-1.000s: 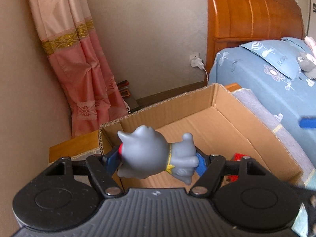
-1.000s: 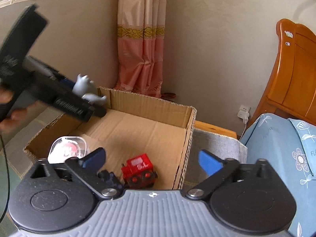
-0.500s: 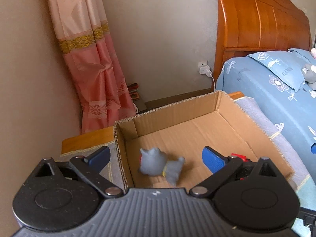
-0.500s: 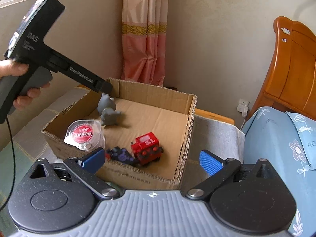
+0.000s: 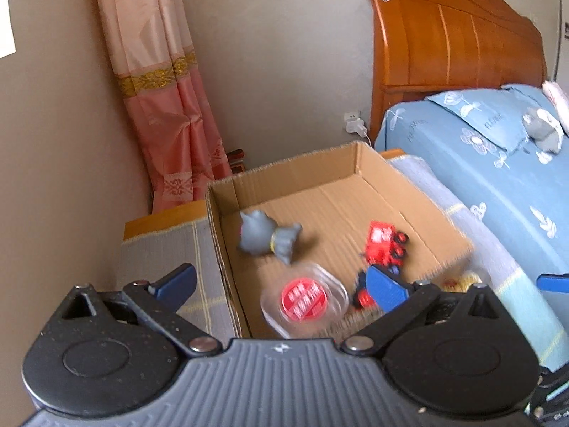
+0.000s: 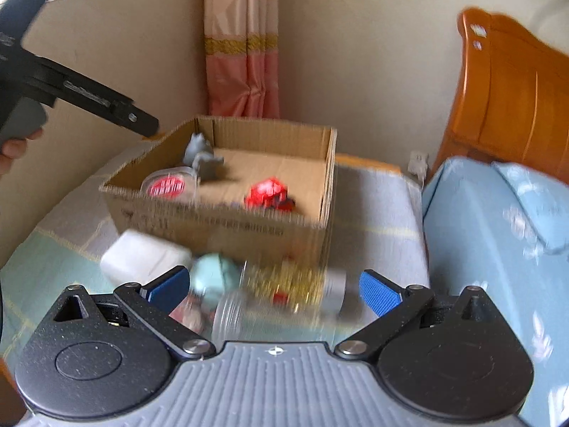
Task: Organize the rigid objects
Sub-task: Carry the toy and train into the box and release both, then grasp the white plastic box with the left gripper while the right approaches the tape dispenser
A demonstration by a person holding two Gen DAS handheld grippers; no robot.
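Note:
An open cardboard box (image 5: 359,158) (image 6: 220,220) stands on a mat on the bed. In it lie a grey cat figure (image 5: 265,236) (image 6: 202,153), a red toy train (image 5: 384,245) (image 6: 268,192) and a clear container with a red lid (image 5: 304,299) (image 6: 167,185). My left gripper (image 5: 281,284) is open and empty above the box's near left corner. My right gripper (image 6: 274,291) is open and empty over blurred objects in front of the box: a clear jar with gold contents (image 6: 281,295), a pale green object (image 6: 213,277) and a white container (image 6: 142,256).
A pink curtain (image 5: 163,106) hangs in the corner behind the box. A wooden headboard (image 5: 451,42) and blue flowered bedding (image 5: 498,163) are to the right. A grey plush toy (image 5: 542,128) lies on the pillow. The left gripper's handle (image 6: 71,89) shows at upper left in the right wrist view.
The left gripper opened and let the grey cat drop into the box, then pulled back and up. The right gripper drew back from the box toward the objects in front of it.

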